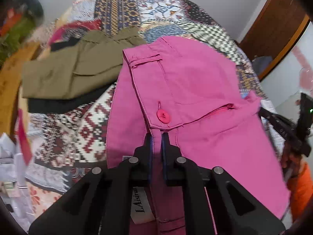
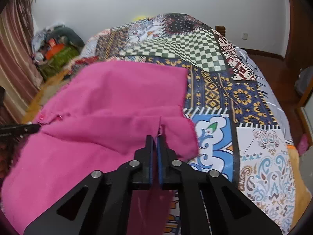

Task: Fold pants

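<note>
Inside pink pants [image 1: 187, 82], "LAisir" label [image 1: 141, 205]

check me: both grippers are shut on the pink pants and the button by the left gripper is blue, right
Not quite. The button is pink, like the pants, not blue; the left wrist view shows it just beyond the left gripper. The rest holds: the left gripper and the right gripper are each shut on the pants.

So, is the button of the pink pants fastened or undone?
Undone: the button sits on the loose waistband flap of the pink pants, and the zipper gapes.
</note>
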Motion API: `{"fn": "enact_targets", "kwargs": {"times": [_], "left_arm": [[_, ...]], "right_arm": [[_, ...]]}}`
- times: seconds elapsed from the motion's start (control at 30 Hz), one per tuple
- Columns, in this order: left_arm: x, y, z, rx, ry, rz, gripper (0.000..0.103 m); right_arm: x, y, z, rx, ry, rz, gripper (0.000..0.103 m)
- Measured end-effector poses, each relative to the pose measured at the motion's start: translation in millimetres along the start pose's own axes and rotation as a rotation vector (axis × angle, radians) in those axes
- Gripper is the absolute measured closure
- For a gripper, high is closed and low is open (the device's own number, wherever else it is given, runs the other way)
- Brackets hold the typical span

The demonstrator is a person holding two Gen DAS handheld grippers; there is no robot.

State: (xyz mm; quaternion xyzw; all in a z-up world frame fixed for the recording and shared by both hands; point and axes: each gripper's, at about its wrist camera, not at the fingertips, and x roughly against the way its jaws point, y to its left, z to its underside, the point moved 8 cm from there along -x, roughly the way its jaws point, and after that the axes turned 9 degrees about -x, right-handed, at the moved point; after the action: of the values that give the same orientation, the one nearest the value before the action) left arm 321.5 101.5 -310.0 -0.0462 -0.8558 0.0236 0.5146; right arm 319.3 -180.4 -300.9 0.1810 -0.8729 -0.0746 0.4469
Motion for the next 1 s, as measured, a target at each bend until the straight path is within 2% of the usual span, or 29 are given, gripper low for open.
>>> {"fn": "enact_targets", "kwargs": {"times": [0.07,0.17,0.3,0.37,0.43,0.5,0.6,0.7,0.87,1.0], "left_arm": [[-2.0,3.5,3.2,0.012,0.006,0.004,0.094],[0.2,3.8,2.4,-0.005,0.003,-0.003,0.094],[7.4,2.7,1.8,-0.035,0.009,-0.012,0.092],[14.8,3.2,0.5,-0.041,-0.003,-0.009,0.088],[22.7,5.7,-4.6,-0.034,-0.022,0.001,0.076],[29.3,10.1,-11.8,-0.022,-0.045,0.003,0.069],[31.5,16.8,-25.1,-0.015,-0.060,-0.010,0.063],[21.7,22.8,-37.8,0.008,-0.046,0.012,0.056],[-6.5,26.4,-43.4,0.056,0.018,0.047,0.055],[-27.6,18.9,-38.2,0.083,0.077,0.108,0.055]], "right_arm": [[-7.4,-5.5,2.8,-0.009,0.032,0.032,0.102],[-6.6,-7.8,5.4,-0.034,0.055,0.010,0.102],[5.5,-4.3,5.2,-0.016,0.046,-0.001,0.101],[13.4,-3.5,4.3,-0.018,0.037,-0.007,0.101],[20.9,-2.9,1.6,-0.016,0.025,-0.006,0.101],[27.3,-4.6,-2.1,-0.020,0.012,-0.003,0.099],[34.5,-10.6,-9.0,-0.050,-0.003,0.005,0.093],[38.8,-17.9,-18.1,-0.086,-0.025,0.007,0.080],[31.5,-28.6,-32.1,-0.112,-0.047,0.029,0.058],[12.5,-33.6,-29.9,-0.149,-0.007,0.013,0.057]]}}
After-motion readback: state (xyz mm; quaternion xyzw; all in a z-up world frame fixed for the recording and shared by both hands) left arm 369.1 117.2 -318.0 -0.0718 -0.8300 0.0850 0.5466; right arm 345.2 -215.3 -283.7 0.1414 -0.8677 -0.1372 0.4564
